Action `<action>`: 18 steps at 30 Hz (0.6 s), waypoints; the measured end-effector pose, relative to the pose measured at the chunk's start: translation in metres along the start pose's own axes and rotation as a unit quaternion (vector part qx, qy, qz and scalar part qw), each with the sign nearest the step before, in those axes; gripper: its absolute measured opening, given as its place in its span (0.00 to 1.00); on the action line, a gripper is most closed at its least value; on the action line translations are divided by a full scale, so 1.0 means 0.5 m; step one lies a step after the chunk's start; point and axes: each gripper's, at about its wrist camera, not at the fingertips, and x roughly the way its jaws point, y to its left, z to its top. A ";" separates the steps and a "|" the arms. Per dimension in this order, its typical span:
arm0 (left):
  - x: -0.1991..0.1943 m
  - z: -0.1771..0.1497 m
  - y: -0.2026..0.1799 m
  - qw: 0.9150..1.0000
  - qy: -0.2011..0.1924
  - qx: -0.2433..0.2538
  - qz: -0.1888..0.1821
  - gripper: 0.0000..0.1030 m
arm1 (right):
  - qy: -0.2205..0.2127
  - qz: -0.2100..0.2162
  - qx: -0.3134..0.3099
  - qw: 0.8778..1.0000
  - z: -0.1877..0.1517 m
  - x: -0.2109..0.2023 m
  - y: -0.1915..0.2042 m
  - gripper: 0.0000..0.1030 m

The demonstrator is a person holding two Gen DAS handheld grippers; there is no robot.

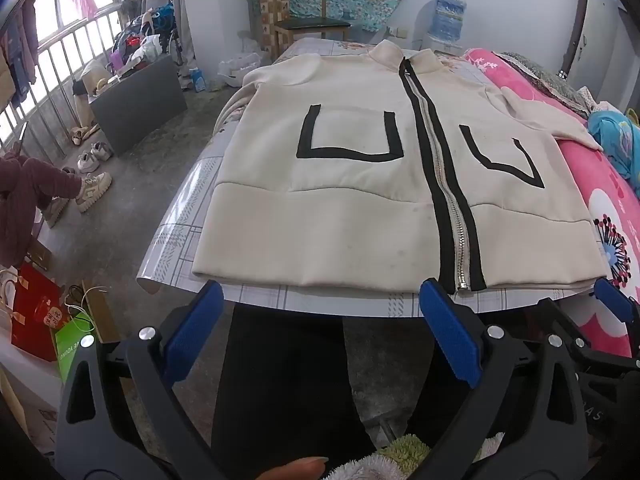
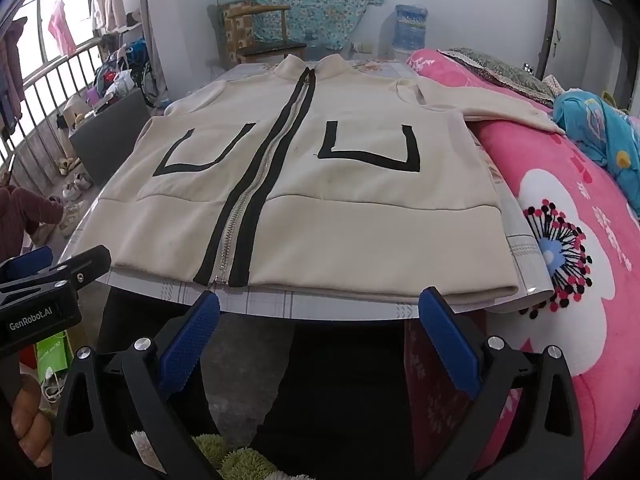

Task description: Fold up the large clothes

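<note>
Left jaws: spread wide, nothing between them; the left gripper (image 1: 320, 344) hangs just short of the jacket's hem, over the near-left stretch.
Right jaws: wide apart too, empty; the right gripper (image 2: 320, 344) hangs off the hem on the zip's right side.
Jacket: the cream jacket (image 1: 360, 184) lies flat, front up, zipped, hem toward the grippers, collar at the far end, on the table (image 1: 180, 248).
Zip risk: the metal zip (image 1: 448, 208) ends right at the hem; a pad closing on it could slip off the teeth, I'd say.
Layer risk: the hem is two layers thick; a shallow bite might lift only the top one and open the jacket out.
Sleeve risk: the right sleeve (image 2: 480, 108) trails off the jacket onto the pink quilt (image 2: 580, 280); likely to drag and skew a fold.
Left sleeve: droops off the jacket's far-left edge, mostly hidden.
Edge risk: the hem sits near the table's front edge; a pull could slide the jacket off.
</note>
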 end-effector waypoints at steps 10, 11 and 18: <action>-0.002 -0.004 -0.008 1.000 0.002 0.001 -0.002 0.92 | 0.001 -0.004 -0.001 1.000 0.002 0.001 0.007 0.94; -0.002 -0.004 -0.007 1.000 0.002 0.000 -0.002 0.92 | 0.001 -0.004 -0.001 1.000 0.002 0.001 0.007 0.94; 0.001 -0.004 -0.001 1.000 0.003 0.000 -0.003 0.92 | 0.001 -0.005 -0.001 1.000 0.001 0.001 0.007 0.94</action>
